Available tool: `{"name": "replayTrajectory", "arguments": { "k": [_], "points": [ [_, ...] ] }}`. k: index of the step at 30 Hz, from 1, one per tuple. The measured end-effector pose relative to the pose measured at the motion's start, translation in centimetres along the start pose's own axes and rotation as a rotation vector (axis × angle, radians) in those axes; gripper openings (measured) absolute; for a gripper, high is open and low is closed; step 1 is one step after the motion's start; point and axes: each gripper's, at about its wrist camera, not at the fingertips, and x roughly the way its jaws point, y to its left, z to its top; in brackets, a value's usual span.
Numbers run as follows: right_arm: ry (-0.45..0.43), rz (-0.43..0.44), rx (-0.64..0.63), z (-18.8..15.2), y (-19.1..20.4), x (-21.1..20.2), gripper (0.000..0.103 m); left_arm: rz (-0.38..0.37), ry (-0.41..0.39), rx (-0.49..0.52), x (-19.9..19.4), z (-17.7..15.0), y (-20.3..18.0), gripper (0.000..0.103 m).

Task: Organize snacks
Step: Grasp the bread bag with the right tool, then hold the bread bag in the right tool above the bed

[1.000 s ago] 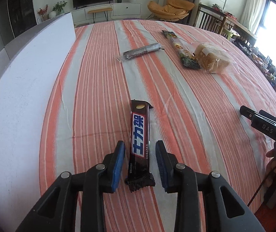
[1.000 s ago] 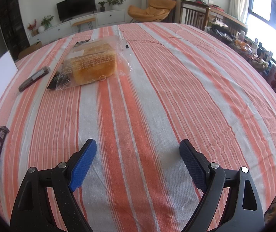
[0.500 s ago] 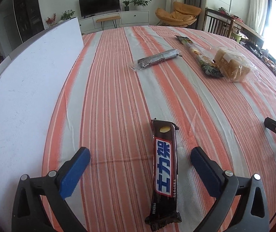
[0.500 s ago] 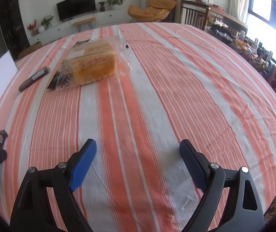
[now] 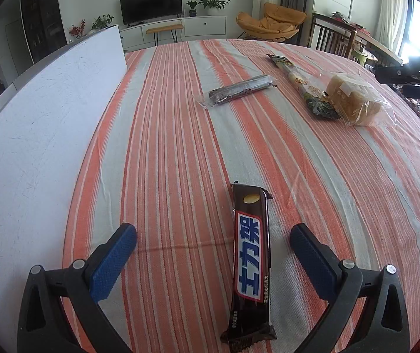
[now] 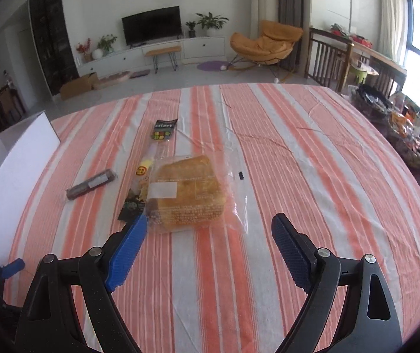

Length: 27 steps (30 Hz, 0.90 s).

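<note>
- Striped orange-and-white cloth [image 5: 180,135] is covering the table, with a living room lying behind it: a television, potted plants and an orange chair.
- A white board [image 5: 42,123] is standing along the table's left edge.
- The left gripper [image 5: 213,242] is hanging over the near part of the cloth with its jaws spread wide, having just been opening; it is holding nothing.
- A dark chocolate bar [image 5: 251,264] is lying flat on the cloth between those jaws, nearer the right one, touching neither pad.
- The right gripper [image 6: 208,229] is hovering with jaws wide apart and nothing in them.
- A bagged bread loaf [image 6: 189,191] is sitting just beyond its fingertips, lying apart from both pads.
- A long snack packet [image 6: 151,161] is lying against the loaf's left side.
- A dark wrapped stick [image 6: 90,184] is resting further left, apart from the others.
</note>
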Motion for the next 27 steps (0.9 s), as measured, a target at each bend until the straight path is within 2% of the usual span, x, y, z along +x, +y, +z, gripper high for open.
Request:
{"name": "replayTrajectory", "arguments": {
  "k": [3,4,5,6,8,12,16,18,21,24,27],
  "points": [
    [0.155,-0.013,-0.113,1.9,2.1,5.0,0.089,0.0,0.0,0.0,0.0,0.0,0.0,0.103],
    [0.214,-0.036,-0.149,1.7,2.7,6.8,0.091,0.001,0.0,0.0,0.0,0.0,0.0,0.103],
    [0.243,-0.105,-0.192,1.4,3.2,8.3,0.091,0.001,0.0,0.0,0.0,0.0,0.0,0.103],
    [0.255,-0.136,-0.219,0.9,3.6,9.2,0.095,0.0,0.0,0.0,0.0,0.0,0.0,0.103],
    [0.229,-0.142,-0.205,0.4,3.4,9.7,0.096,0.001,0.0,0.0,0.0,0.0,0.0,0.103],
    [0.202,-0.079,-0.104,-0.7,1.6,8.4,0.092,0.001,0.0,0.0,0.0,0.0,0.0,0.103],
    [0.184,-0.078,-0.186,-3.9,1.4,5.3,0.089,0.001,0.0,0.0,0.0,0.0,-0.1,0.103],
    [0.146,-0.067,-0.224,-6.2,1.6,3.6,0.09,0.001,0.0,0.0,0.0,0.0,0.0,0.103],
    [0.072,-0.083,-0.17,-8.5,1.5,2.5,0.095,0.001,-0.001,0.0,0.0,0.0,-0.1,0.103],
    [0.015,-0.105,-0.046,-8.5,0.7,2.8,0.097,0.001,0.0,0.0,0.0,0.0,0.0,0.103],
    [0.019,-0.151,-0.007,-6.8,0.5,4.2,0.099,0.001,-0.001,0.0,0.0,0.0,-0.1,0.103]
  ]
}}
